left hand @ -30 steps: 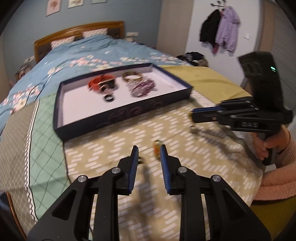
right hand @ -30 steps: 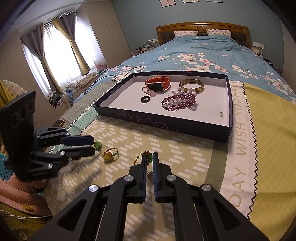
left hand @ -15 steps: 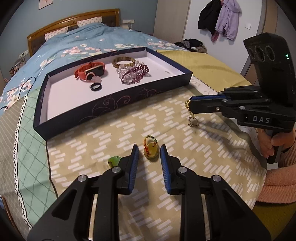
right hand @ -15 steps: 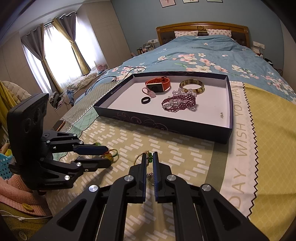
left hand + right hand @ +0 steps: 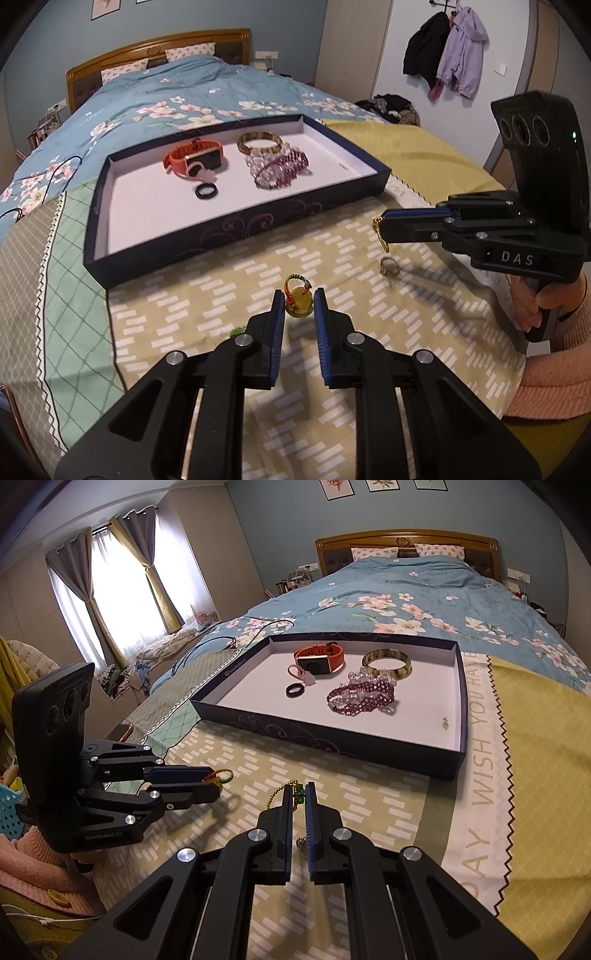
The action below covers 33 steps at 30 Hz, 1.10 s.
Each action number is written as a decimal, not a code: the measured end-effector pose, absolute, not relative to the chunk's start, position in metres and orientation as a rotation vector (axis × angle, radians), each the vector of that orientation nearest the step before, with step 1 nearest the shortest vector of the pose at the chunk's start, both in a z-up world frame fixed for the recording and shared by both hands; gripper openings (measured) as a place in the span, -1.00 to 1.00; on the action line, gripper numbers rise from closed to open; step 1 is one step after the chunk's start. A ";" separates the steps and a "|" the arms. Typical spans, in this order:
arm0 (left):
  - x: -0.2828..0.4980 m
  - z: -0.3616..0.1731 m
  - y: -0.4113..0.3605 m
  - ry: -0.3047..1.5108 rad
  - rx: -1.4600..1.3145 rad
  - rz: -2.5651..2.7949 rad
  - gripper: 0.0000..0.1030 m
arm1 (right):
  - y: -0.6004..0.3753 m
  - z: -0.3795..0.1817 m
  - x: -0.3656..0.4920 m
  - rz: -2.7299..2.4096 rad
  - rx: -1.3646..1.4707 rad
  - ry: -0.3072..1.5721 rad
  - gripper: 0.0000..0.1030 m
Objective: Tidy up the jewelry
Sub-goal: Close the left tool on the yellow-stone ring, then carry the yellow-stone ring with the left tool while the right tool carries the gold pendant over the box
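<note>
Pendant [image 5: 298, 307] | partly hidden between closing left hand-held gripper [image 5: 299, 306] | contact unclear

My matt black plastic left gripper [image 5: 299, 306], its blue pads ribbed, closes around a glossy yellow bead ring [image 5: 297, 299] bound in braided cord, on a matt woven patterned cloth [image 5: 221, 295]; my right gripper [image 5: 300, 794] pinches a shiny gold metal chain [image 5: 280, 790]; beyond, a smooth navy cardboard tray [image 5: 332, 738] with a matt white floor holds glossy purple glass-like beads [image 5: 362, 696]
</note>
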State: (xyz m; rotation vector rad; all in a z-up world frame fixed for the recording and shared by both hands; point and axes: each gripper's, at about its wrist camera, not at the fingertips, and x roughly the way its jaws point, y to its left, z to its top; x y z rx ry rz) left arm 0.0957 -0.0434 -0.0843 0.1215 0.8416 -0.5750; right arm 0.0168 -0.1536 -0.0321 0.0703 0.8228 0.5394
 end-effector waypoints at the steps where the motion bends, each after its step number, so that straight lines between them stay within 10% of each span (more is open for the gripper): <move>1: 0.096 -0.082 -0.043 0.837 0.115 -0.575 -0.68 | -0.154 -0.031 0.018 0.539 0.071 0.818 -0.90; 33: 0.121 -0.039 -0.026 0.695 0.055 -0.534 -0.68 | -0.149 -0.001 0.057 0.502 0.032 0.729 -0.90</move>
